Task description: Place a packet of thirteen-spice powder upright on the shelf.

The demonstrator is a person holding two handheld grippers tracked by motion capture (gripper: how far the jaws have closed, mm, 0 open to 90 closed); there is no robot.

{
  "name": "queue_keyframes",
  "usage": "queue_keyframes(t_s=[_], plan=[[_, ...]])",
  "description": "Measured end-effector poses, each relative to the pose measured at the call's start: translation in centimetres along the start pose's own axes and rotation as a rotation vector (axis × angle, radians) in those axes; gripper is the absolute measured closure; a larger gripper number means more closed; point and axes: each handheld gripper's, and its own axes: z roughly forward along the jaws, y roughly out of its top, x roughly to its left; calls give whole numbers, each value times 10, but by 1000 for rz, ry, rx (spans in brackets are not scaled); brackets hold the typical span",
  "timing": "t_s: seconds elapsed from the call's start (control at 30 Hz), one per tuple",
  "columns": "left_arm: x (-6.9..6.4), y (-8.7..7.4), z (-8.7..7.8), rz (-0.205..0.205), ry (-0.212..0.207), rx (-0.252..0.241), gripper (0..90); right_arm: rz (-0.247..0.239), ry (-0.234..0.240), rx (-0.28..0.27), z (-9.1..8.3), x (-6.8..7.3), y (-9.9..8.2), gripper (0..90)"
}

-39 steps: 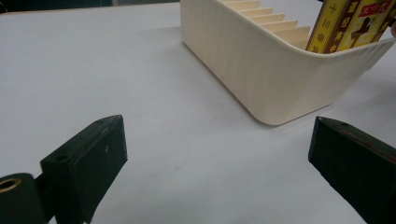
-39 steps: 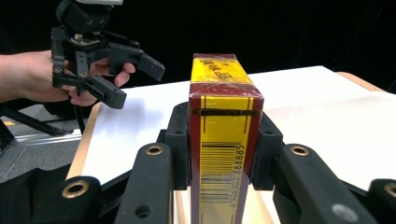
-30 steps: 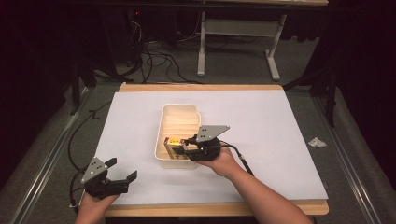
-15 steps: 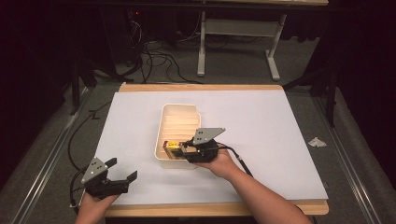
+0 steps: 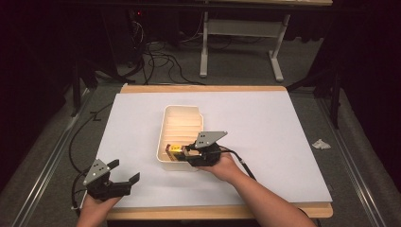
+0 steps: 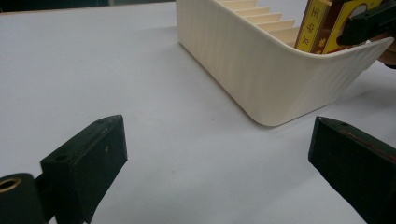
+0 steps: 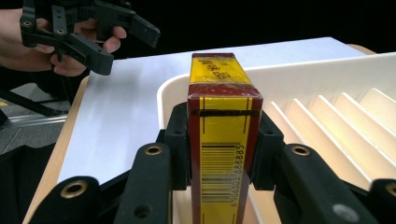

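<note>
A cream ribbed tray (image 5: pixel 163 124) (image 6: pixel 261 70) (image 7: pixel 327 74) stands mid-table on white paper. My right gripper (image 5: pixel 182 154) (image 7: pixel 223 154) is shut on a yellow and dark red box (image 5: pixel 173 149) (image 7: pixel 223 140) (image 6: pixel 322 28), holding it inside the tray's near end, close to the near wall. The box's barcode face points toward the right gripper's camera. My left gripper (image 5: pixel 124 177) (image 6: pixel 219 154) is open at the table's front left corner, with bare paper between its jaws and the tray a short way ahead of it.
The white paper (image 5: pixel 265 127) covers a wooden table (image 5: pixel 217 211). A crumpled scrap (image 5: pixel 321 144) lies on the floor to the right. Cables (image 5: pixel 156 56) and a table frame (image 5: pixel 241 42) stand beyond the far edge.
My right gripper has edged slightly toward the tray's near end with the box in it. The left gripper has stayed where it was.
</note>
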Motion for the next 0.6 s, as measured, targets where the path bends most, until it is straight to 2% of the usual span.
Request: queue_keyframes(t_s=[0.6], plan=[[-4, -1, 9, -4, -21, 10, 52, 12, -22, 10, -9, 3, -4, 662]])
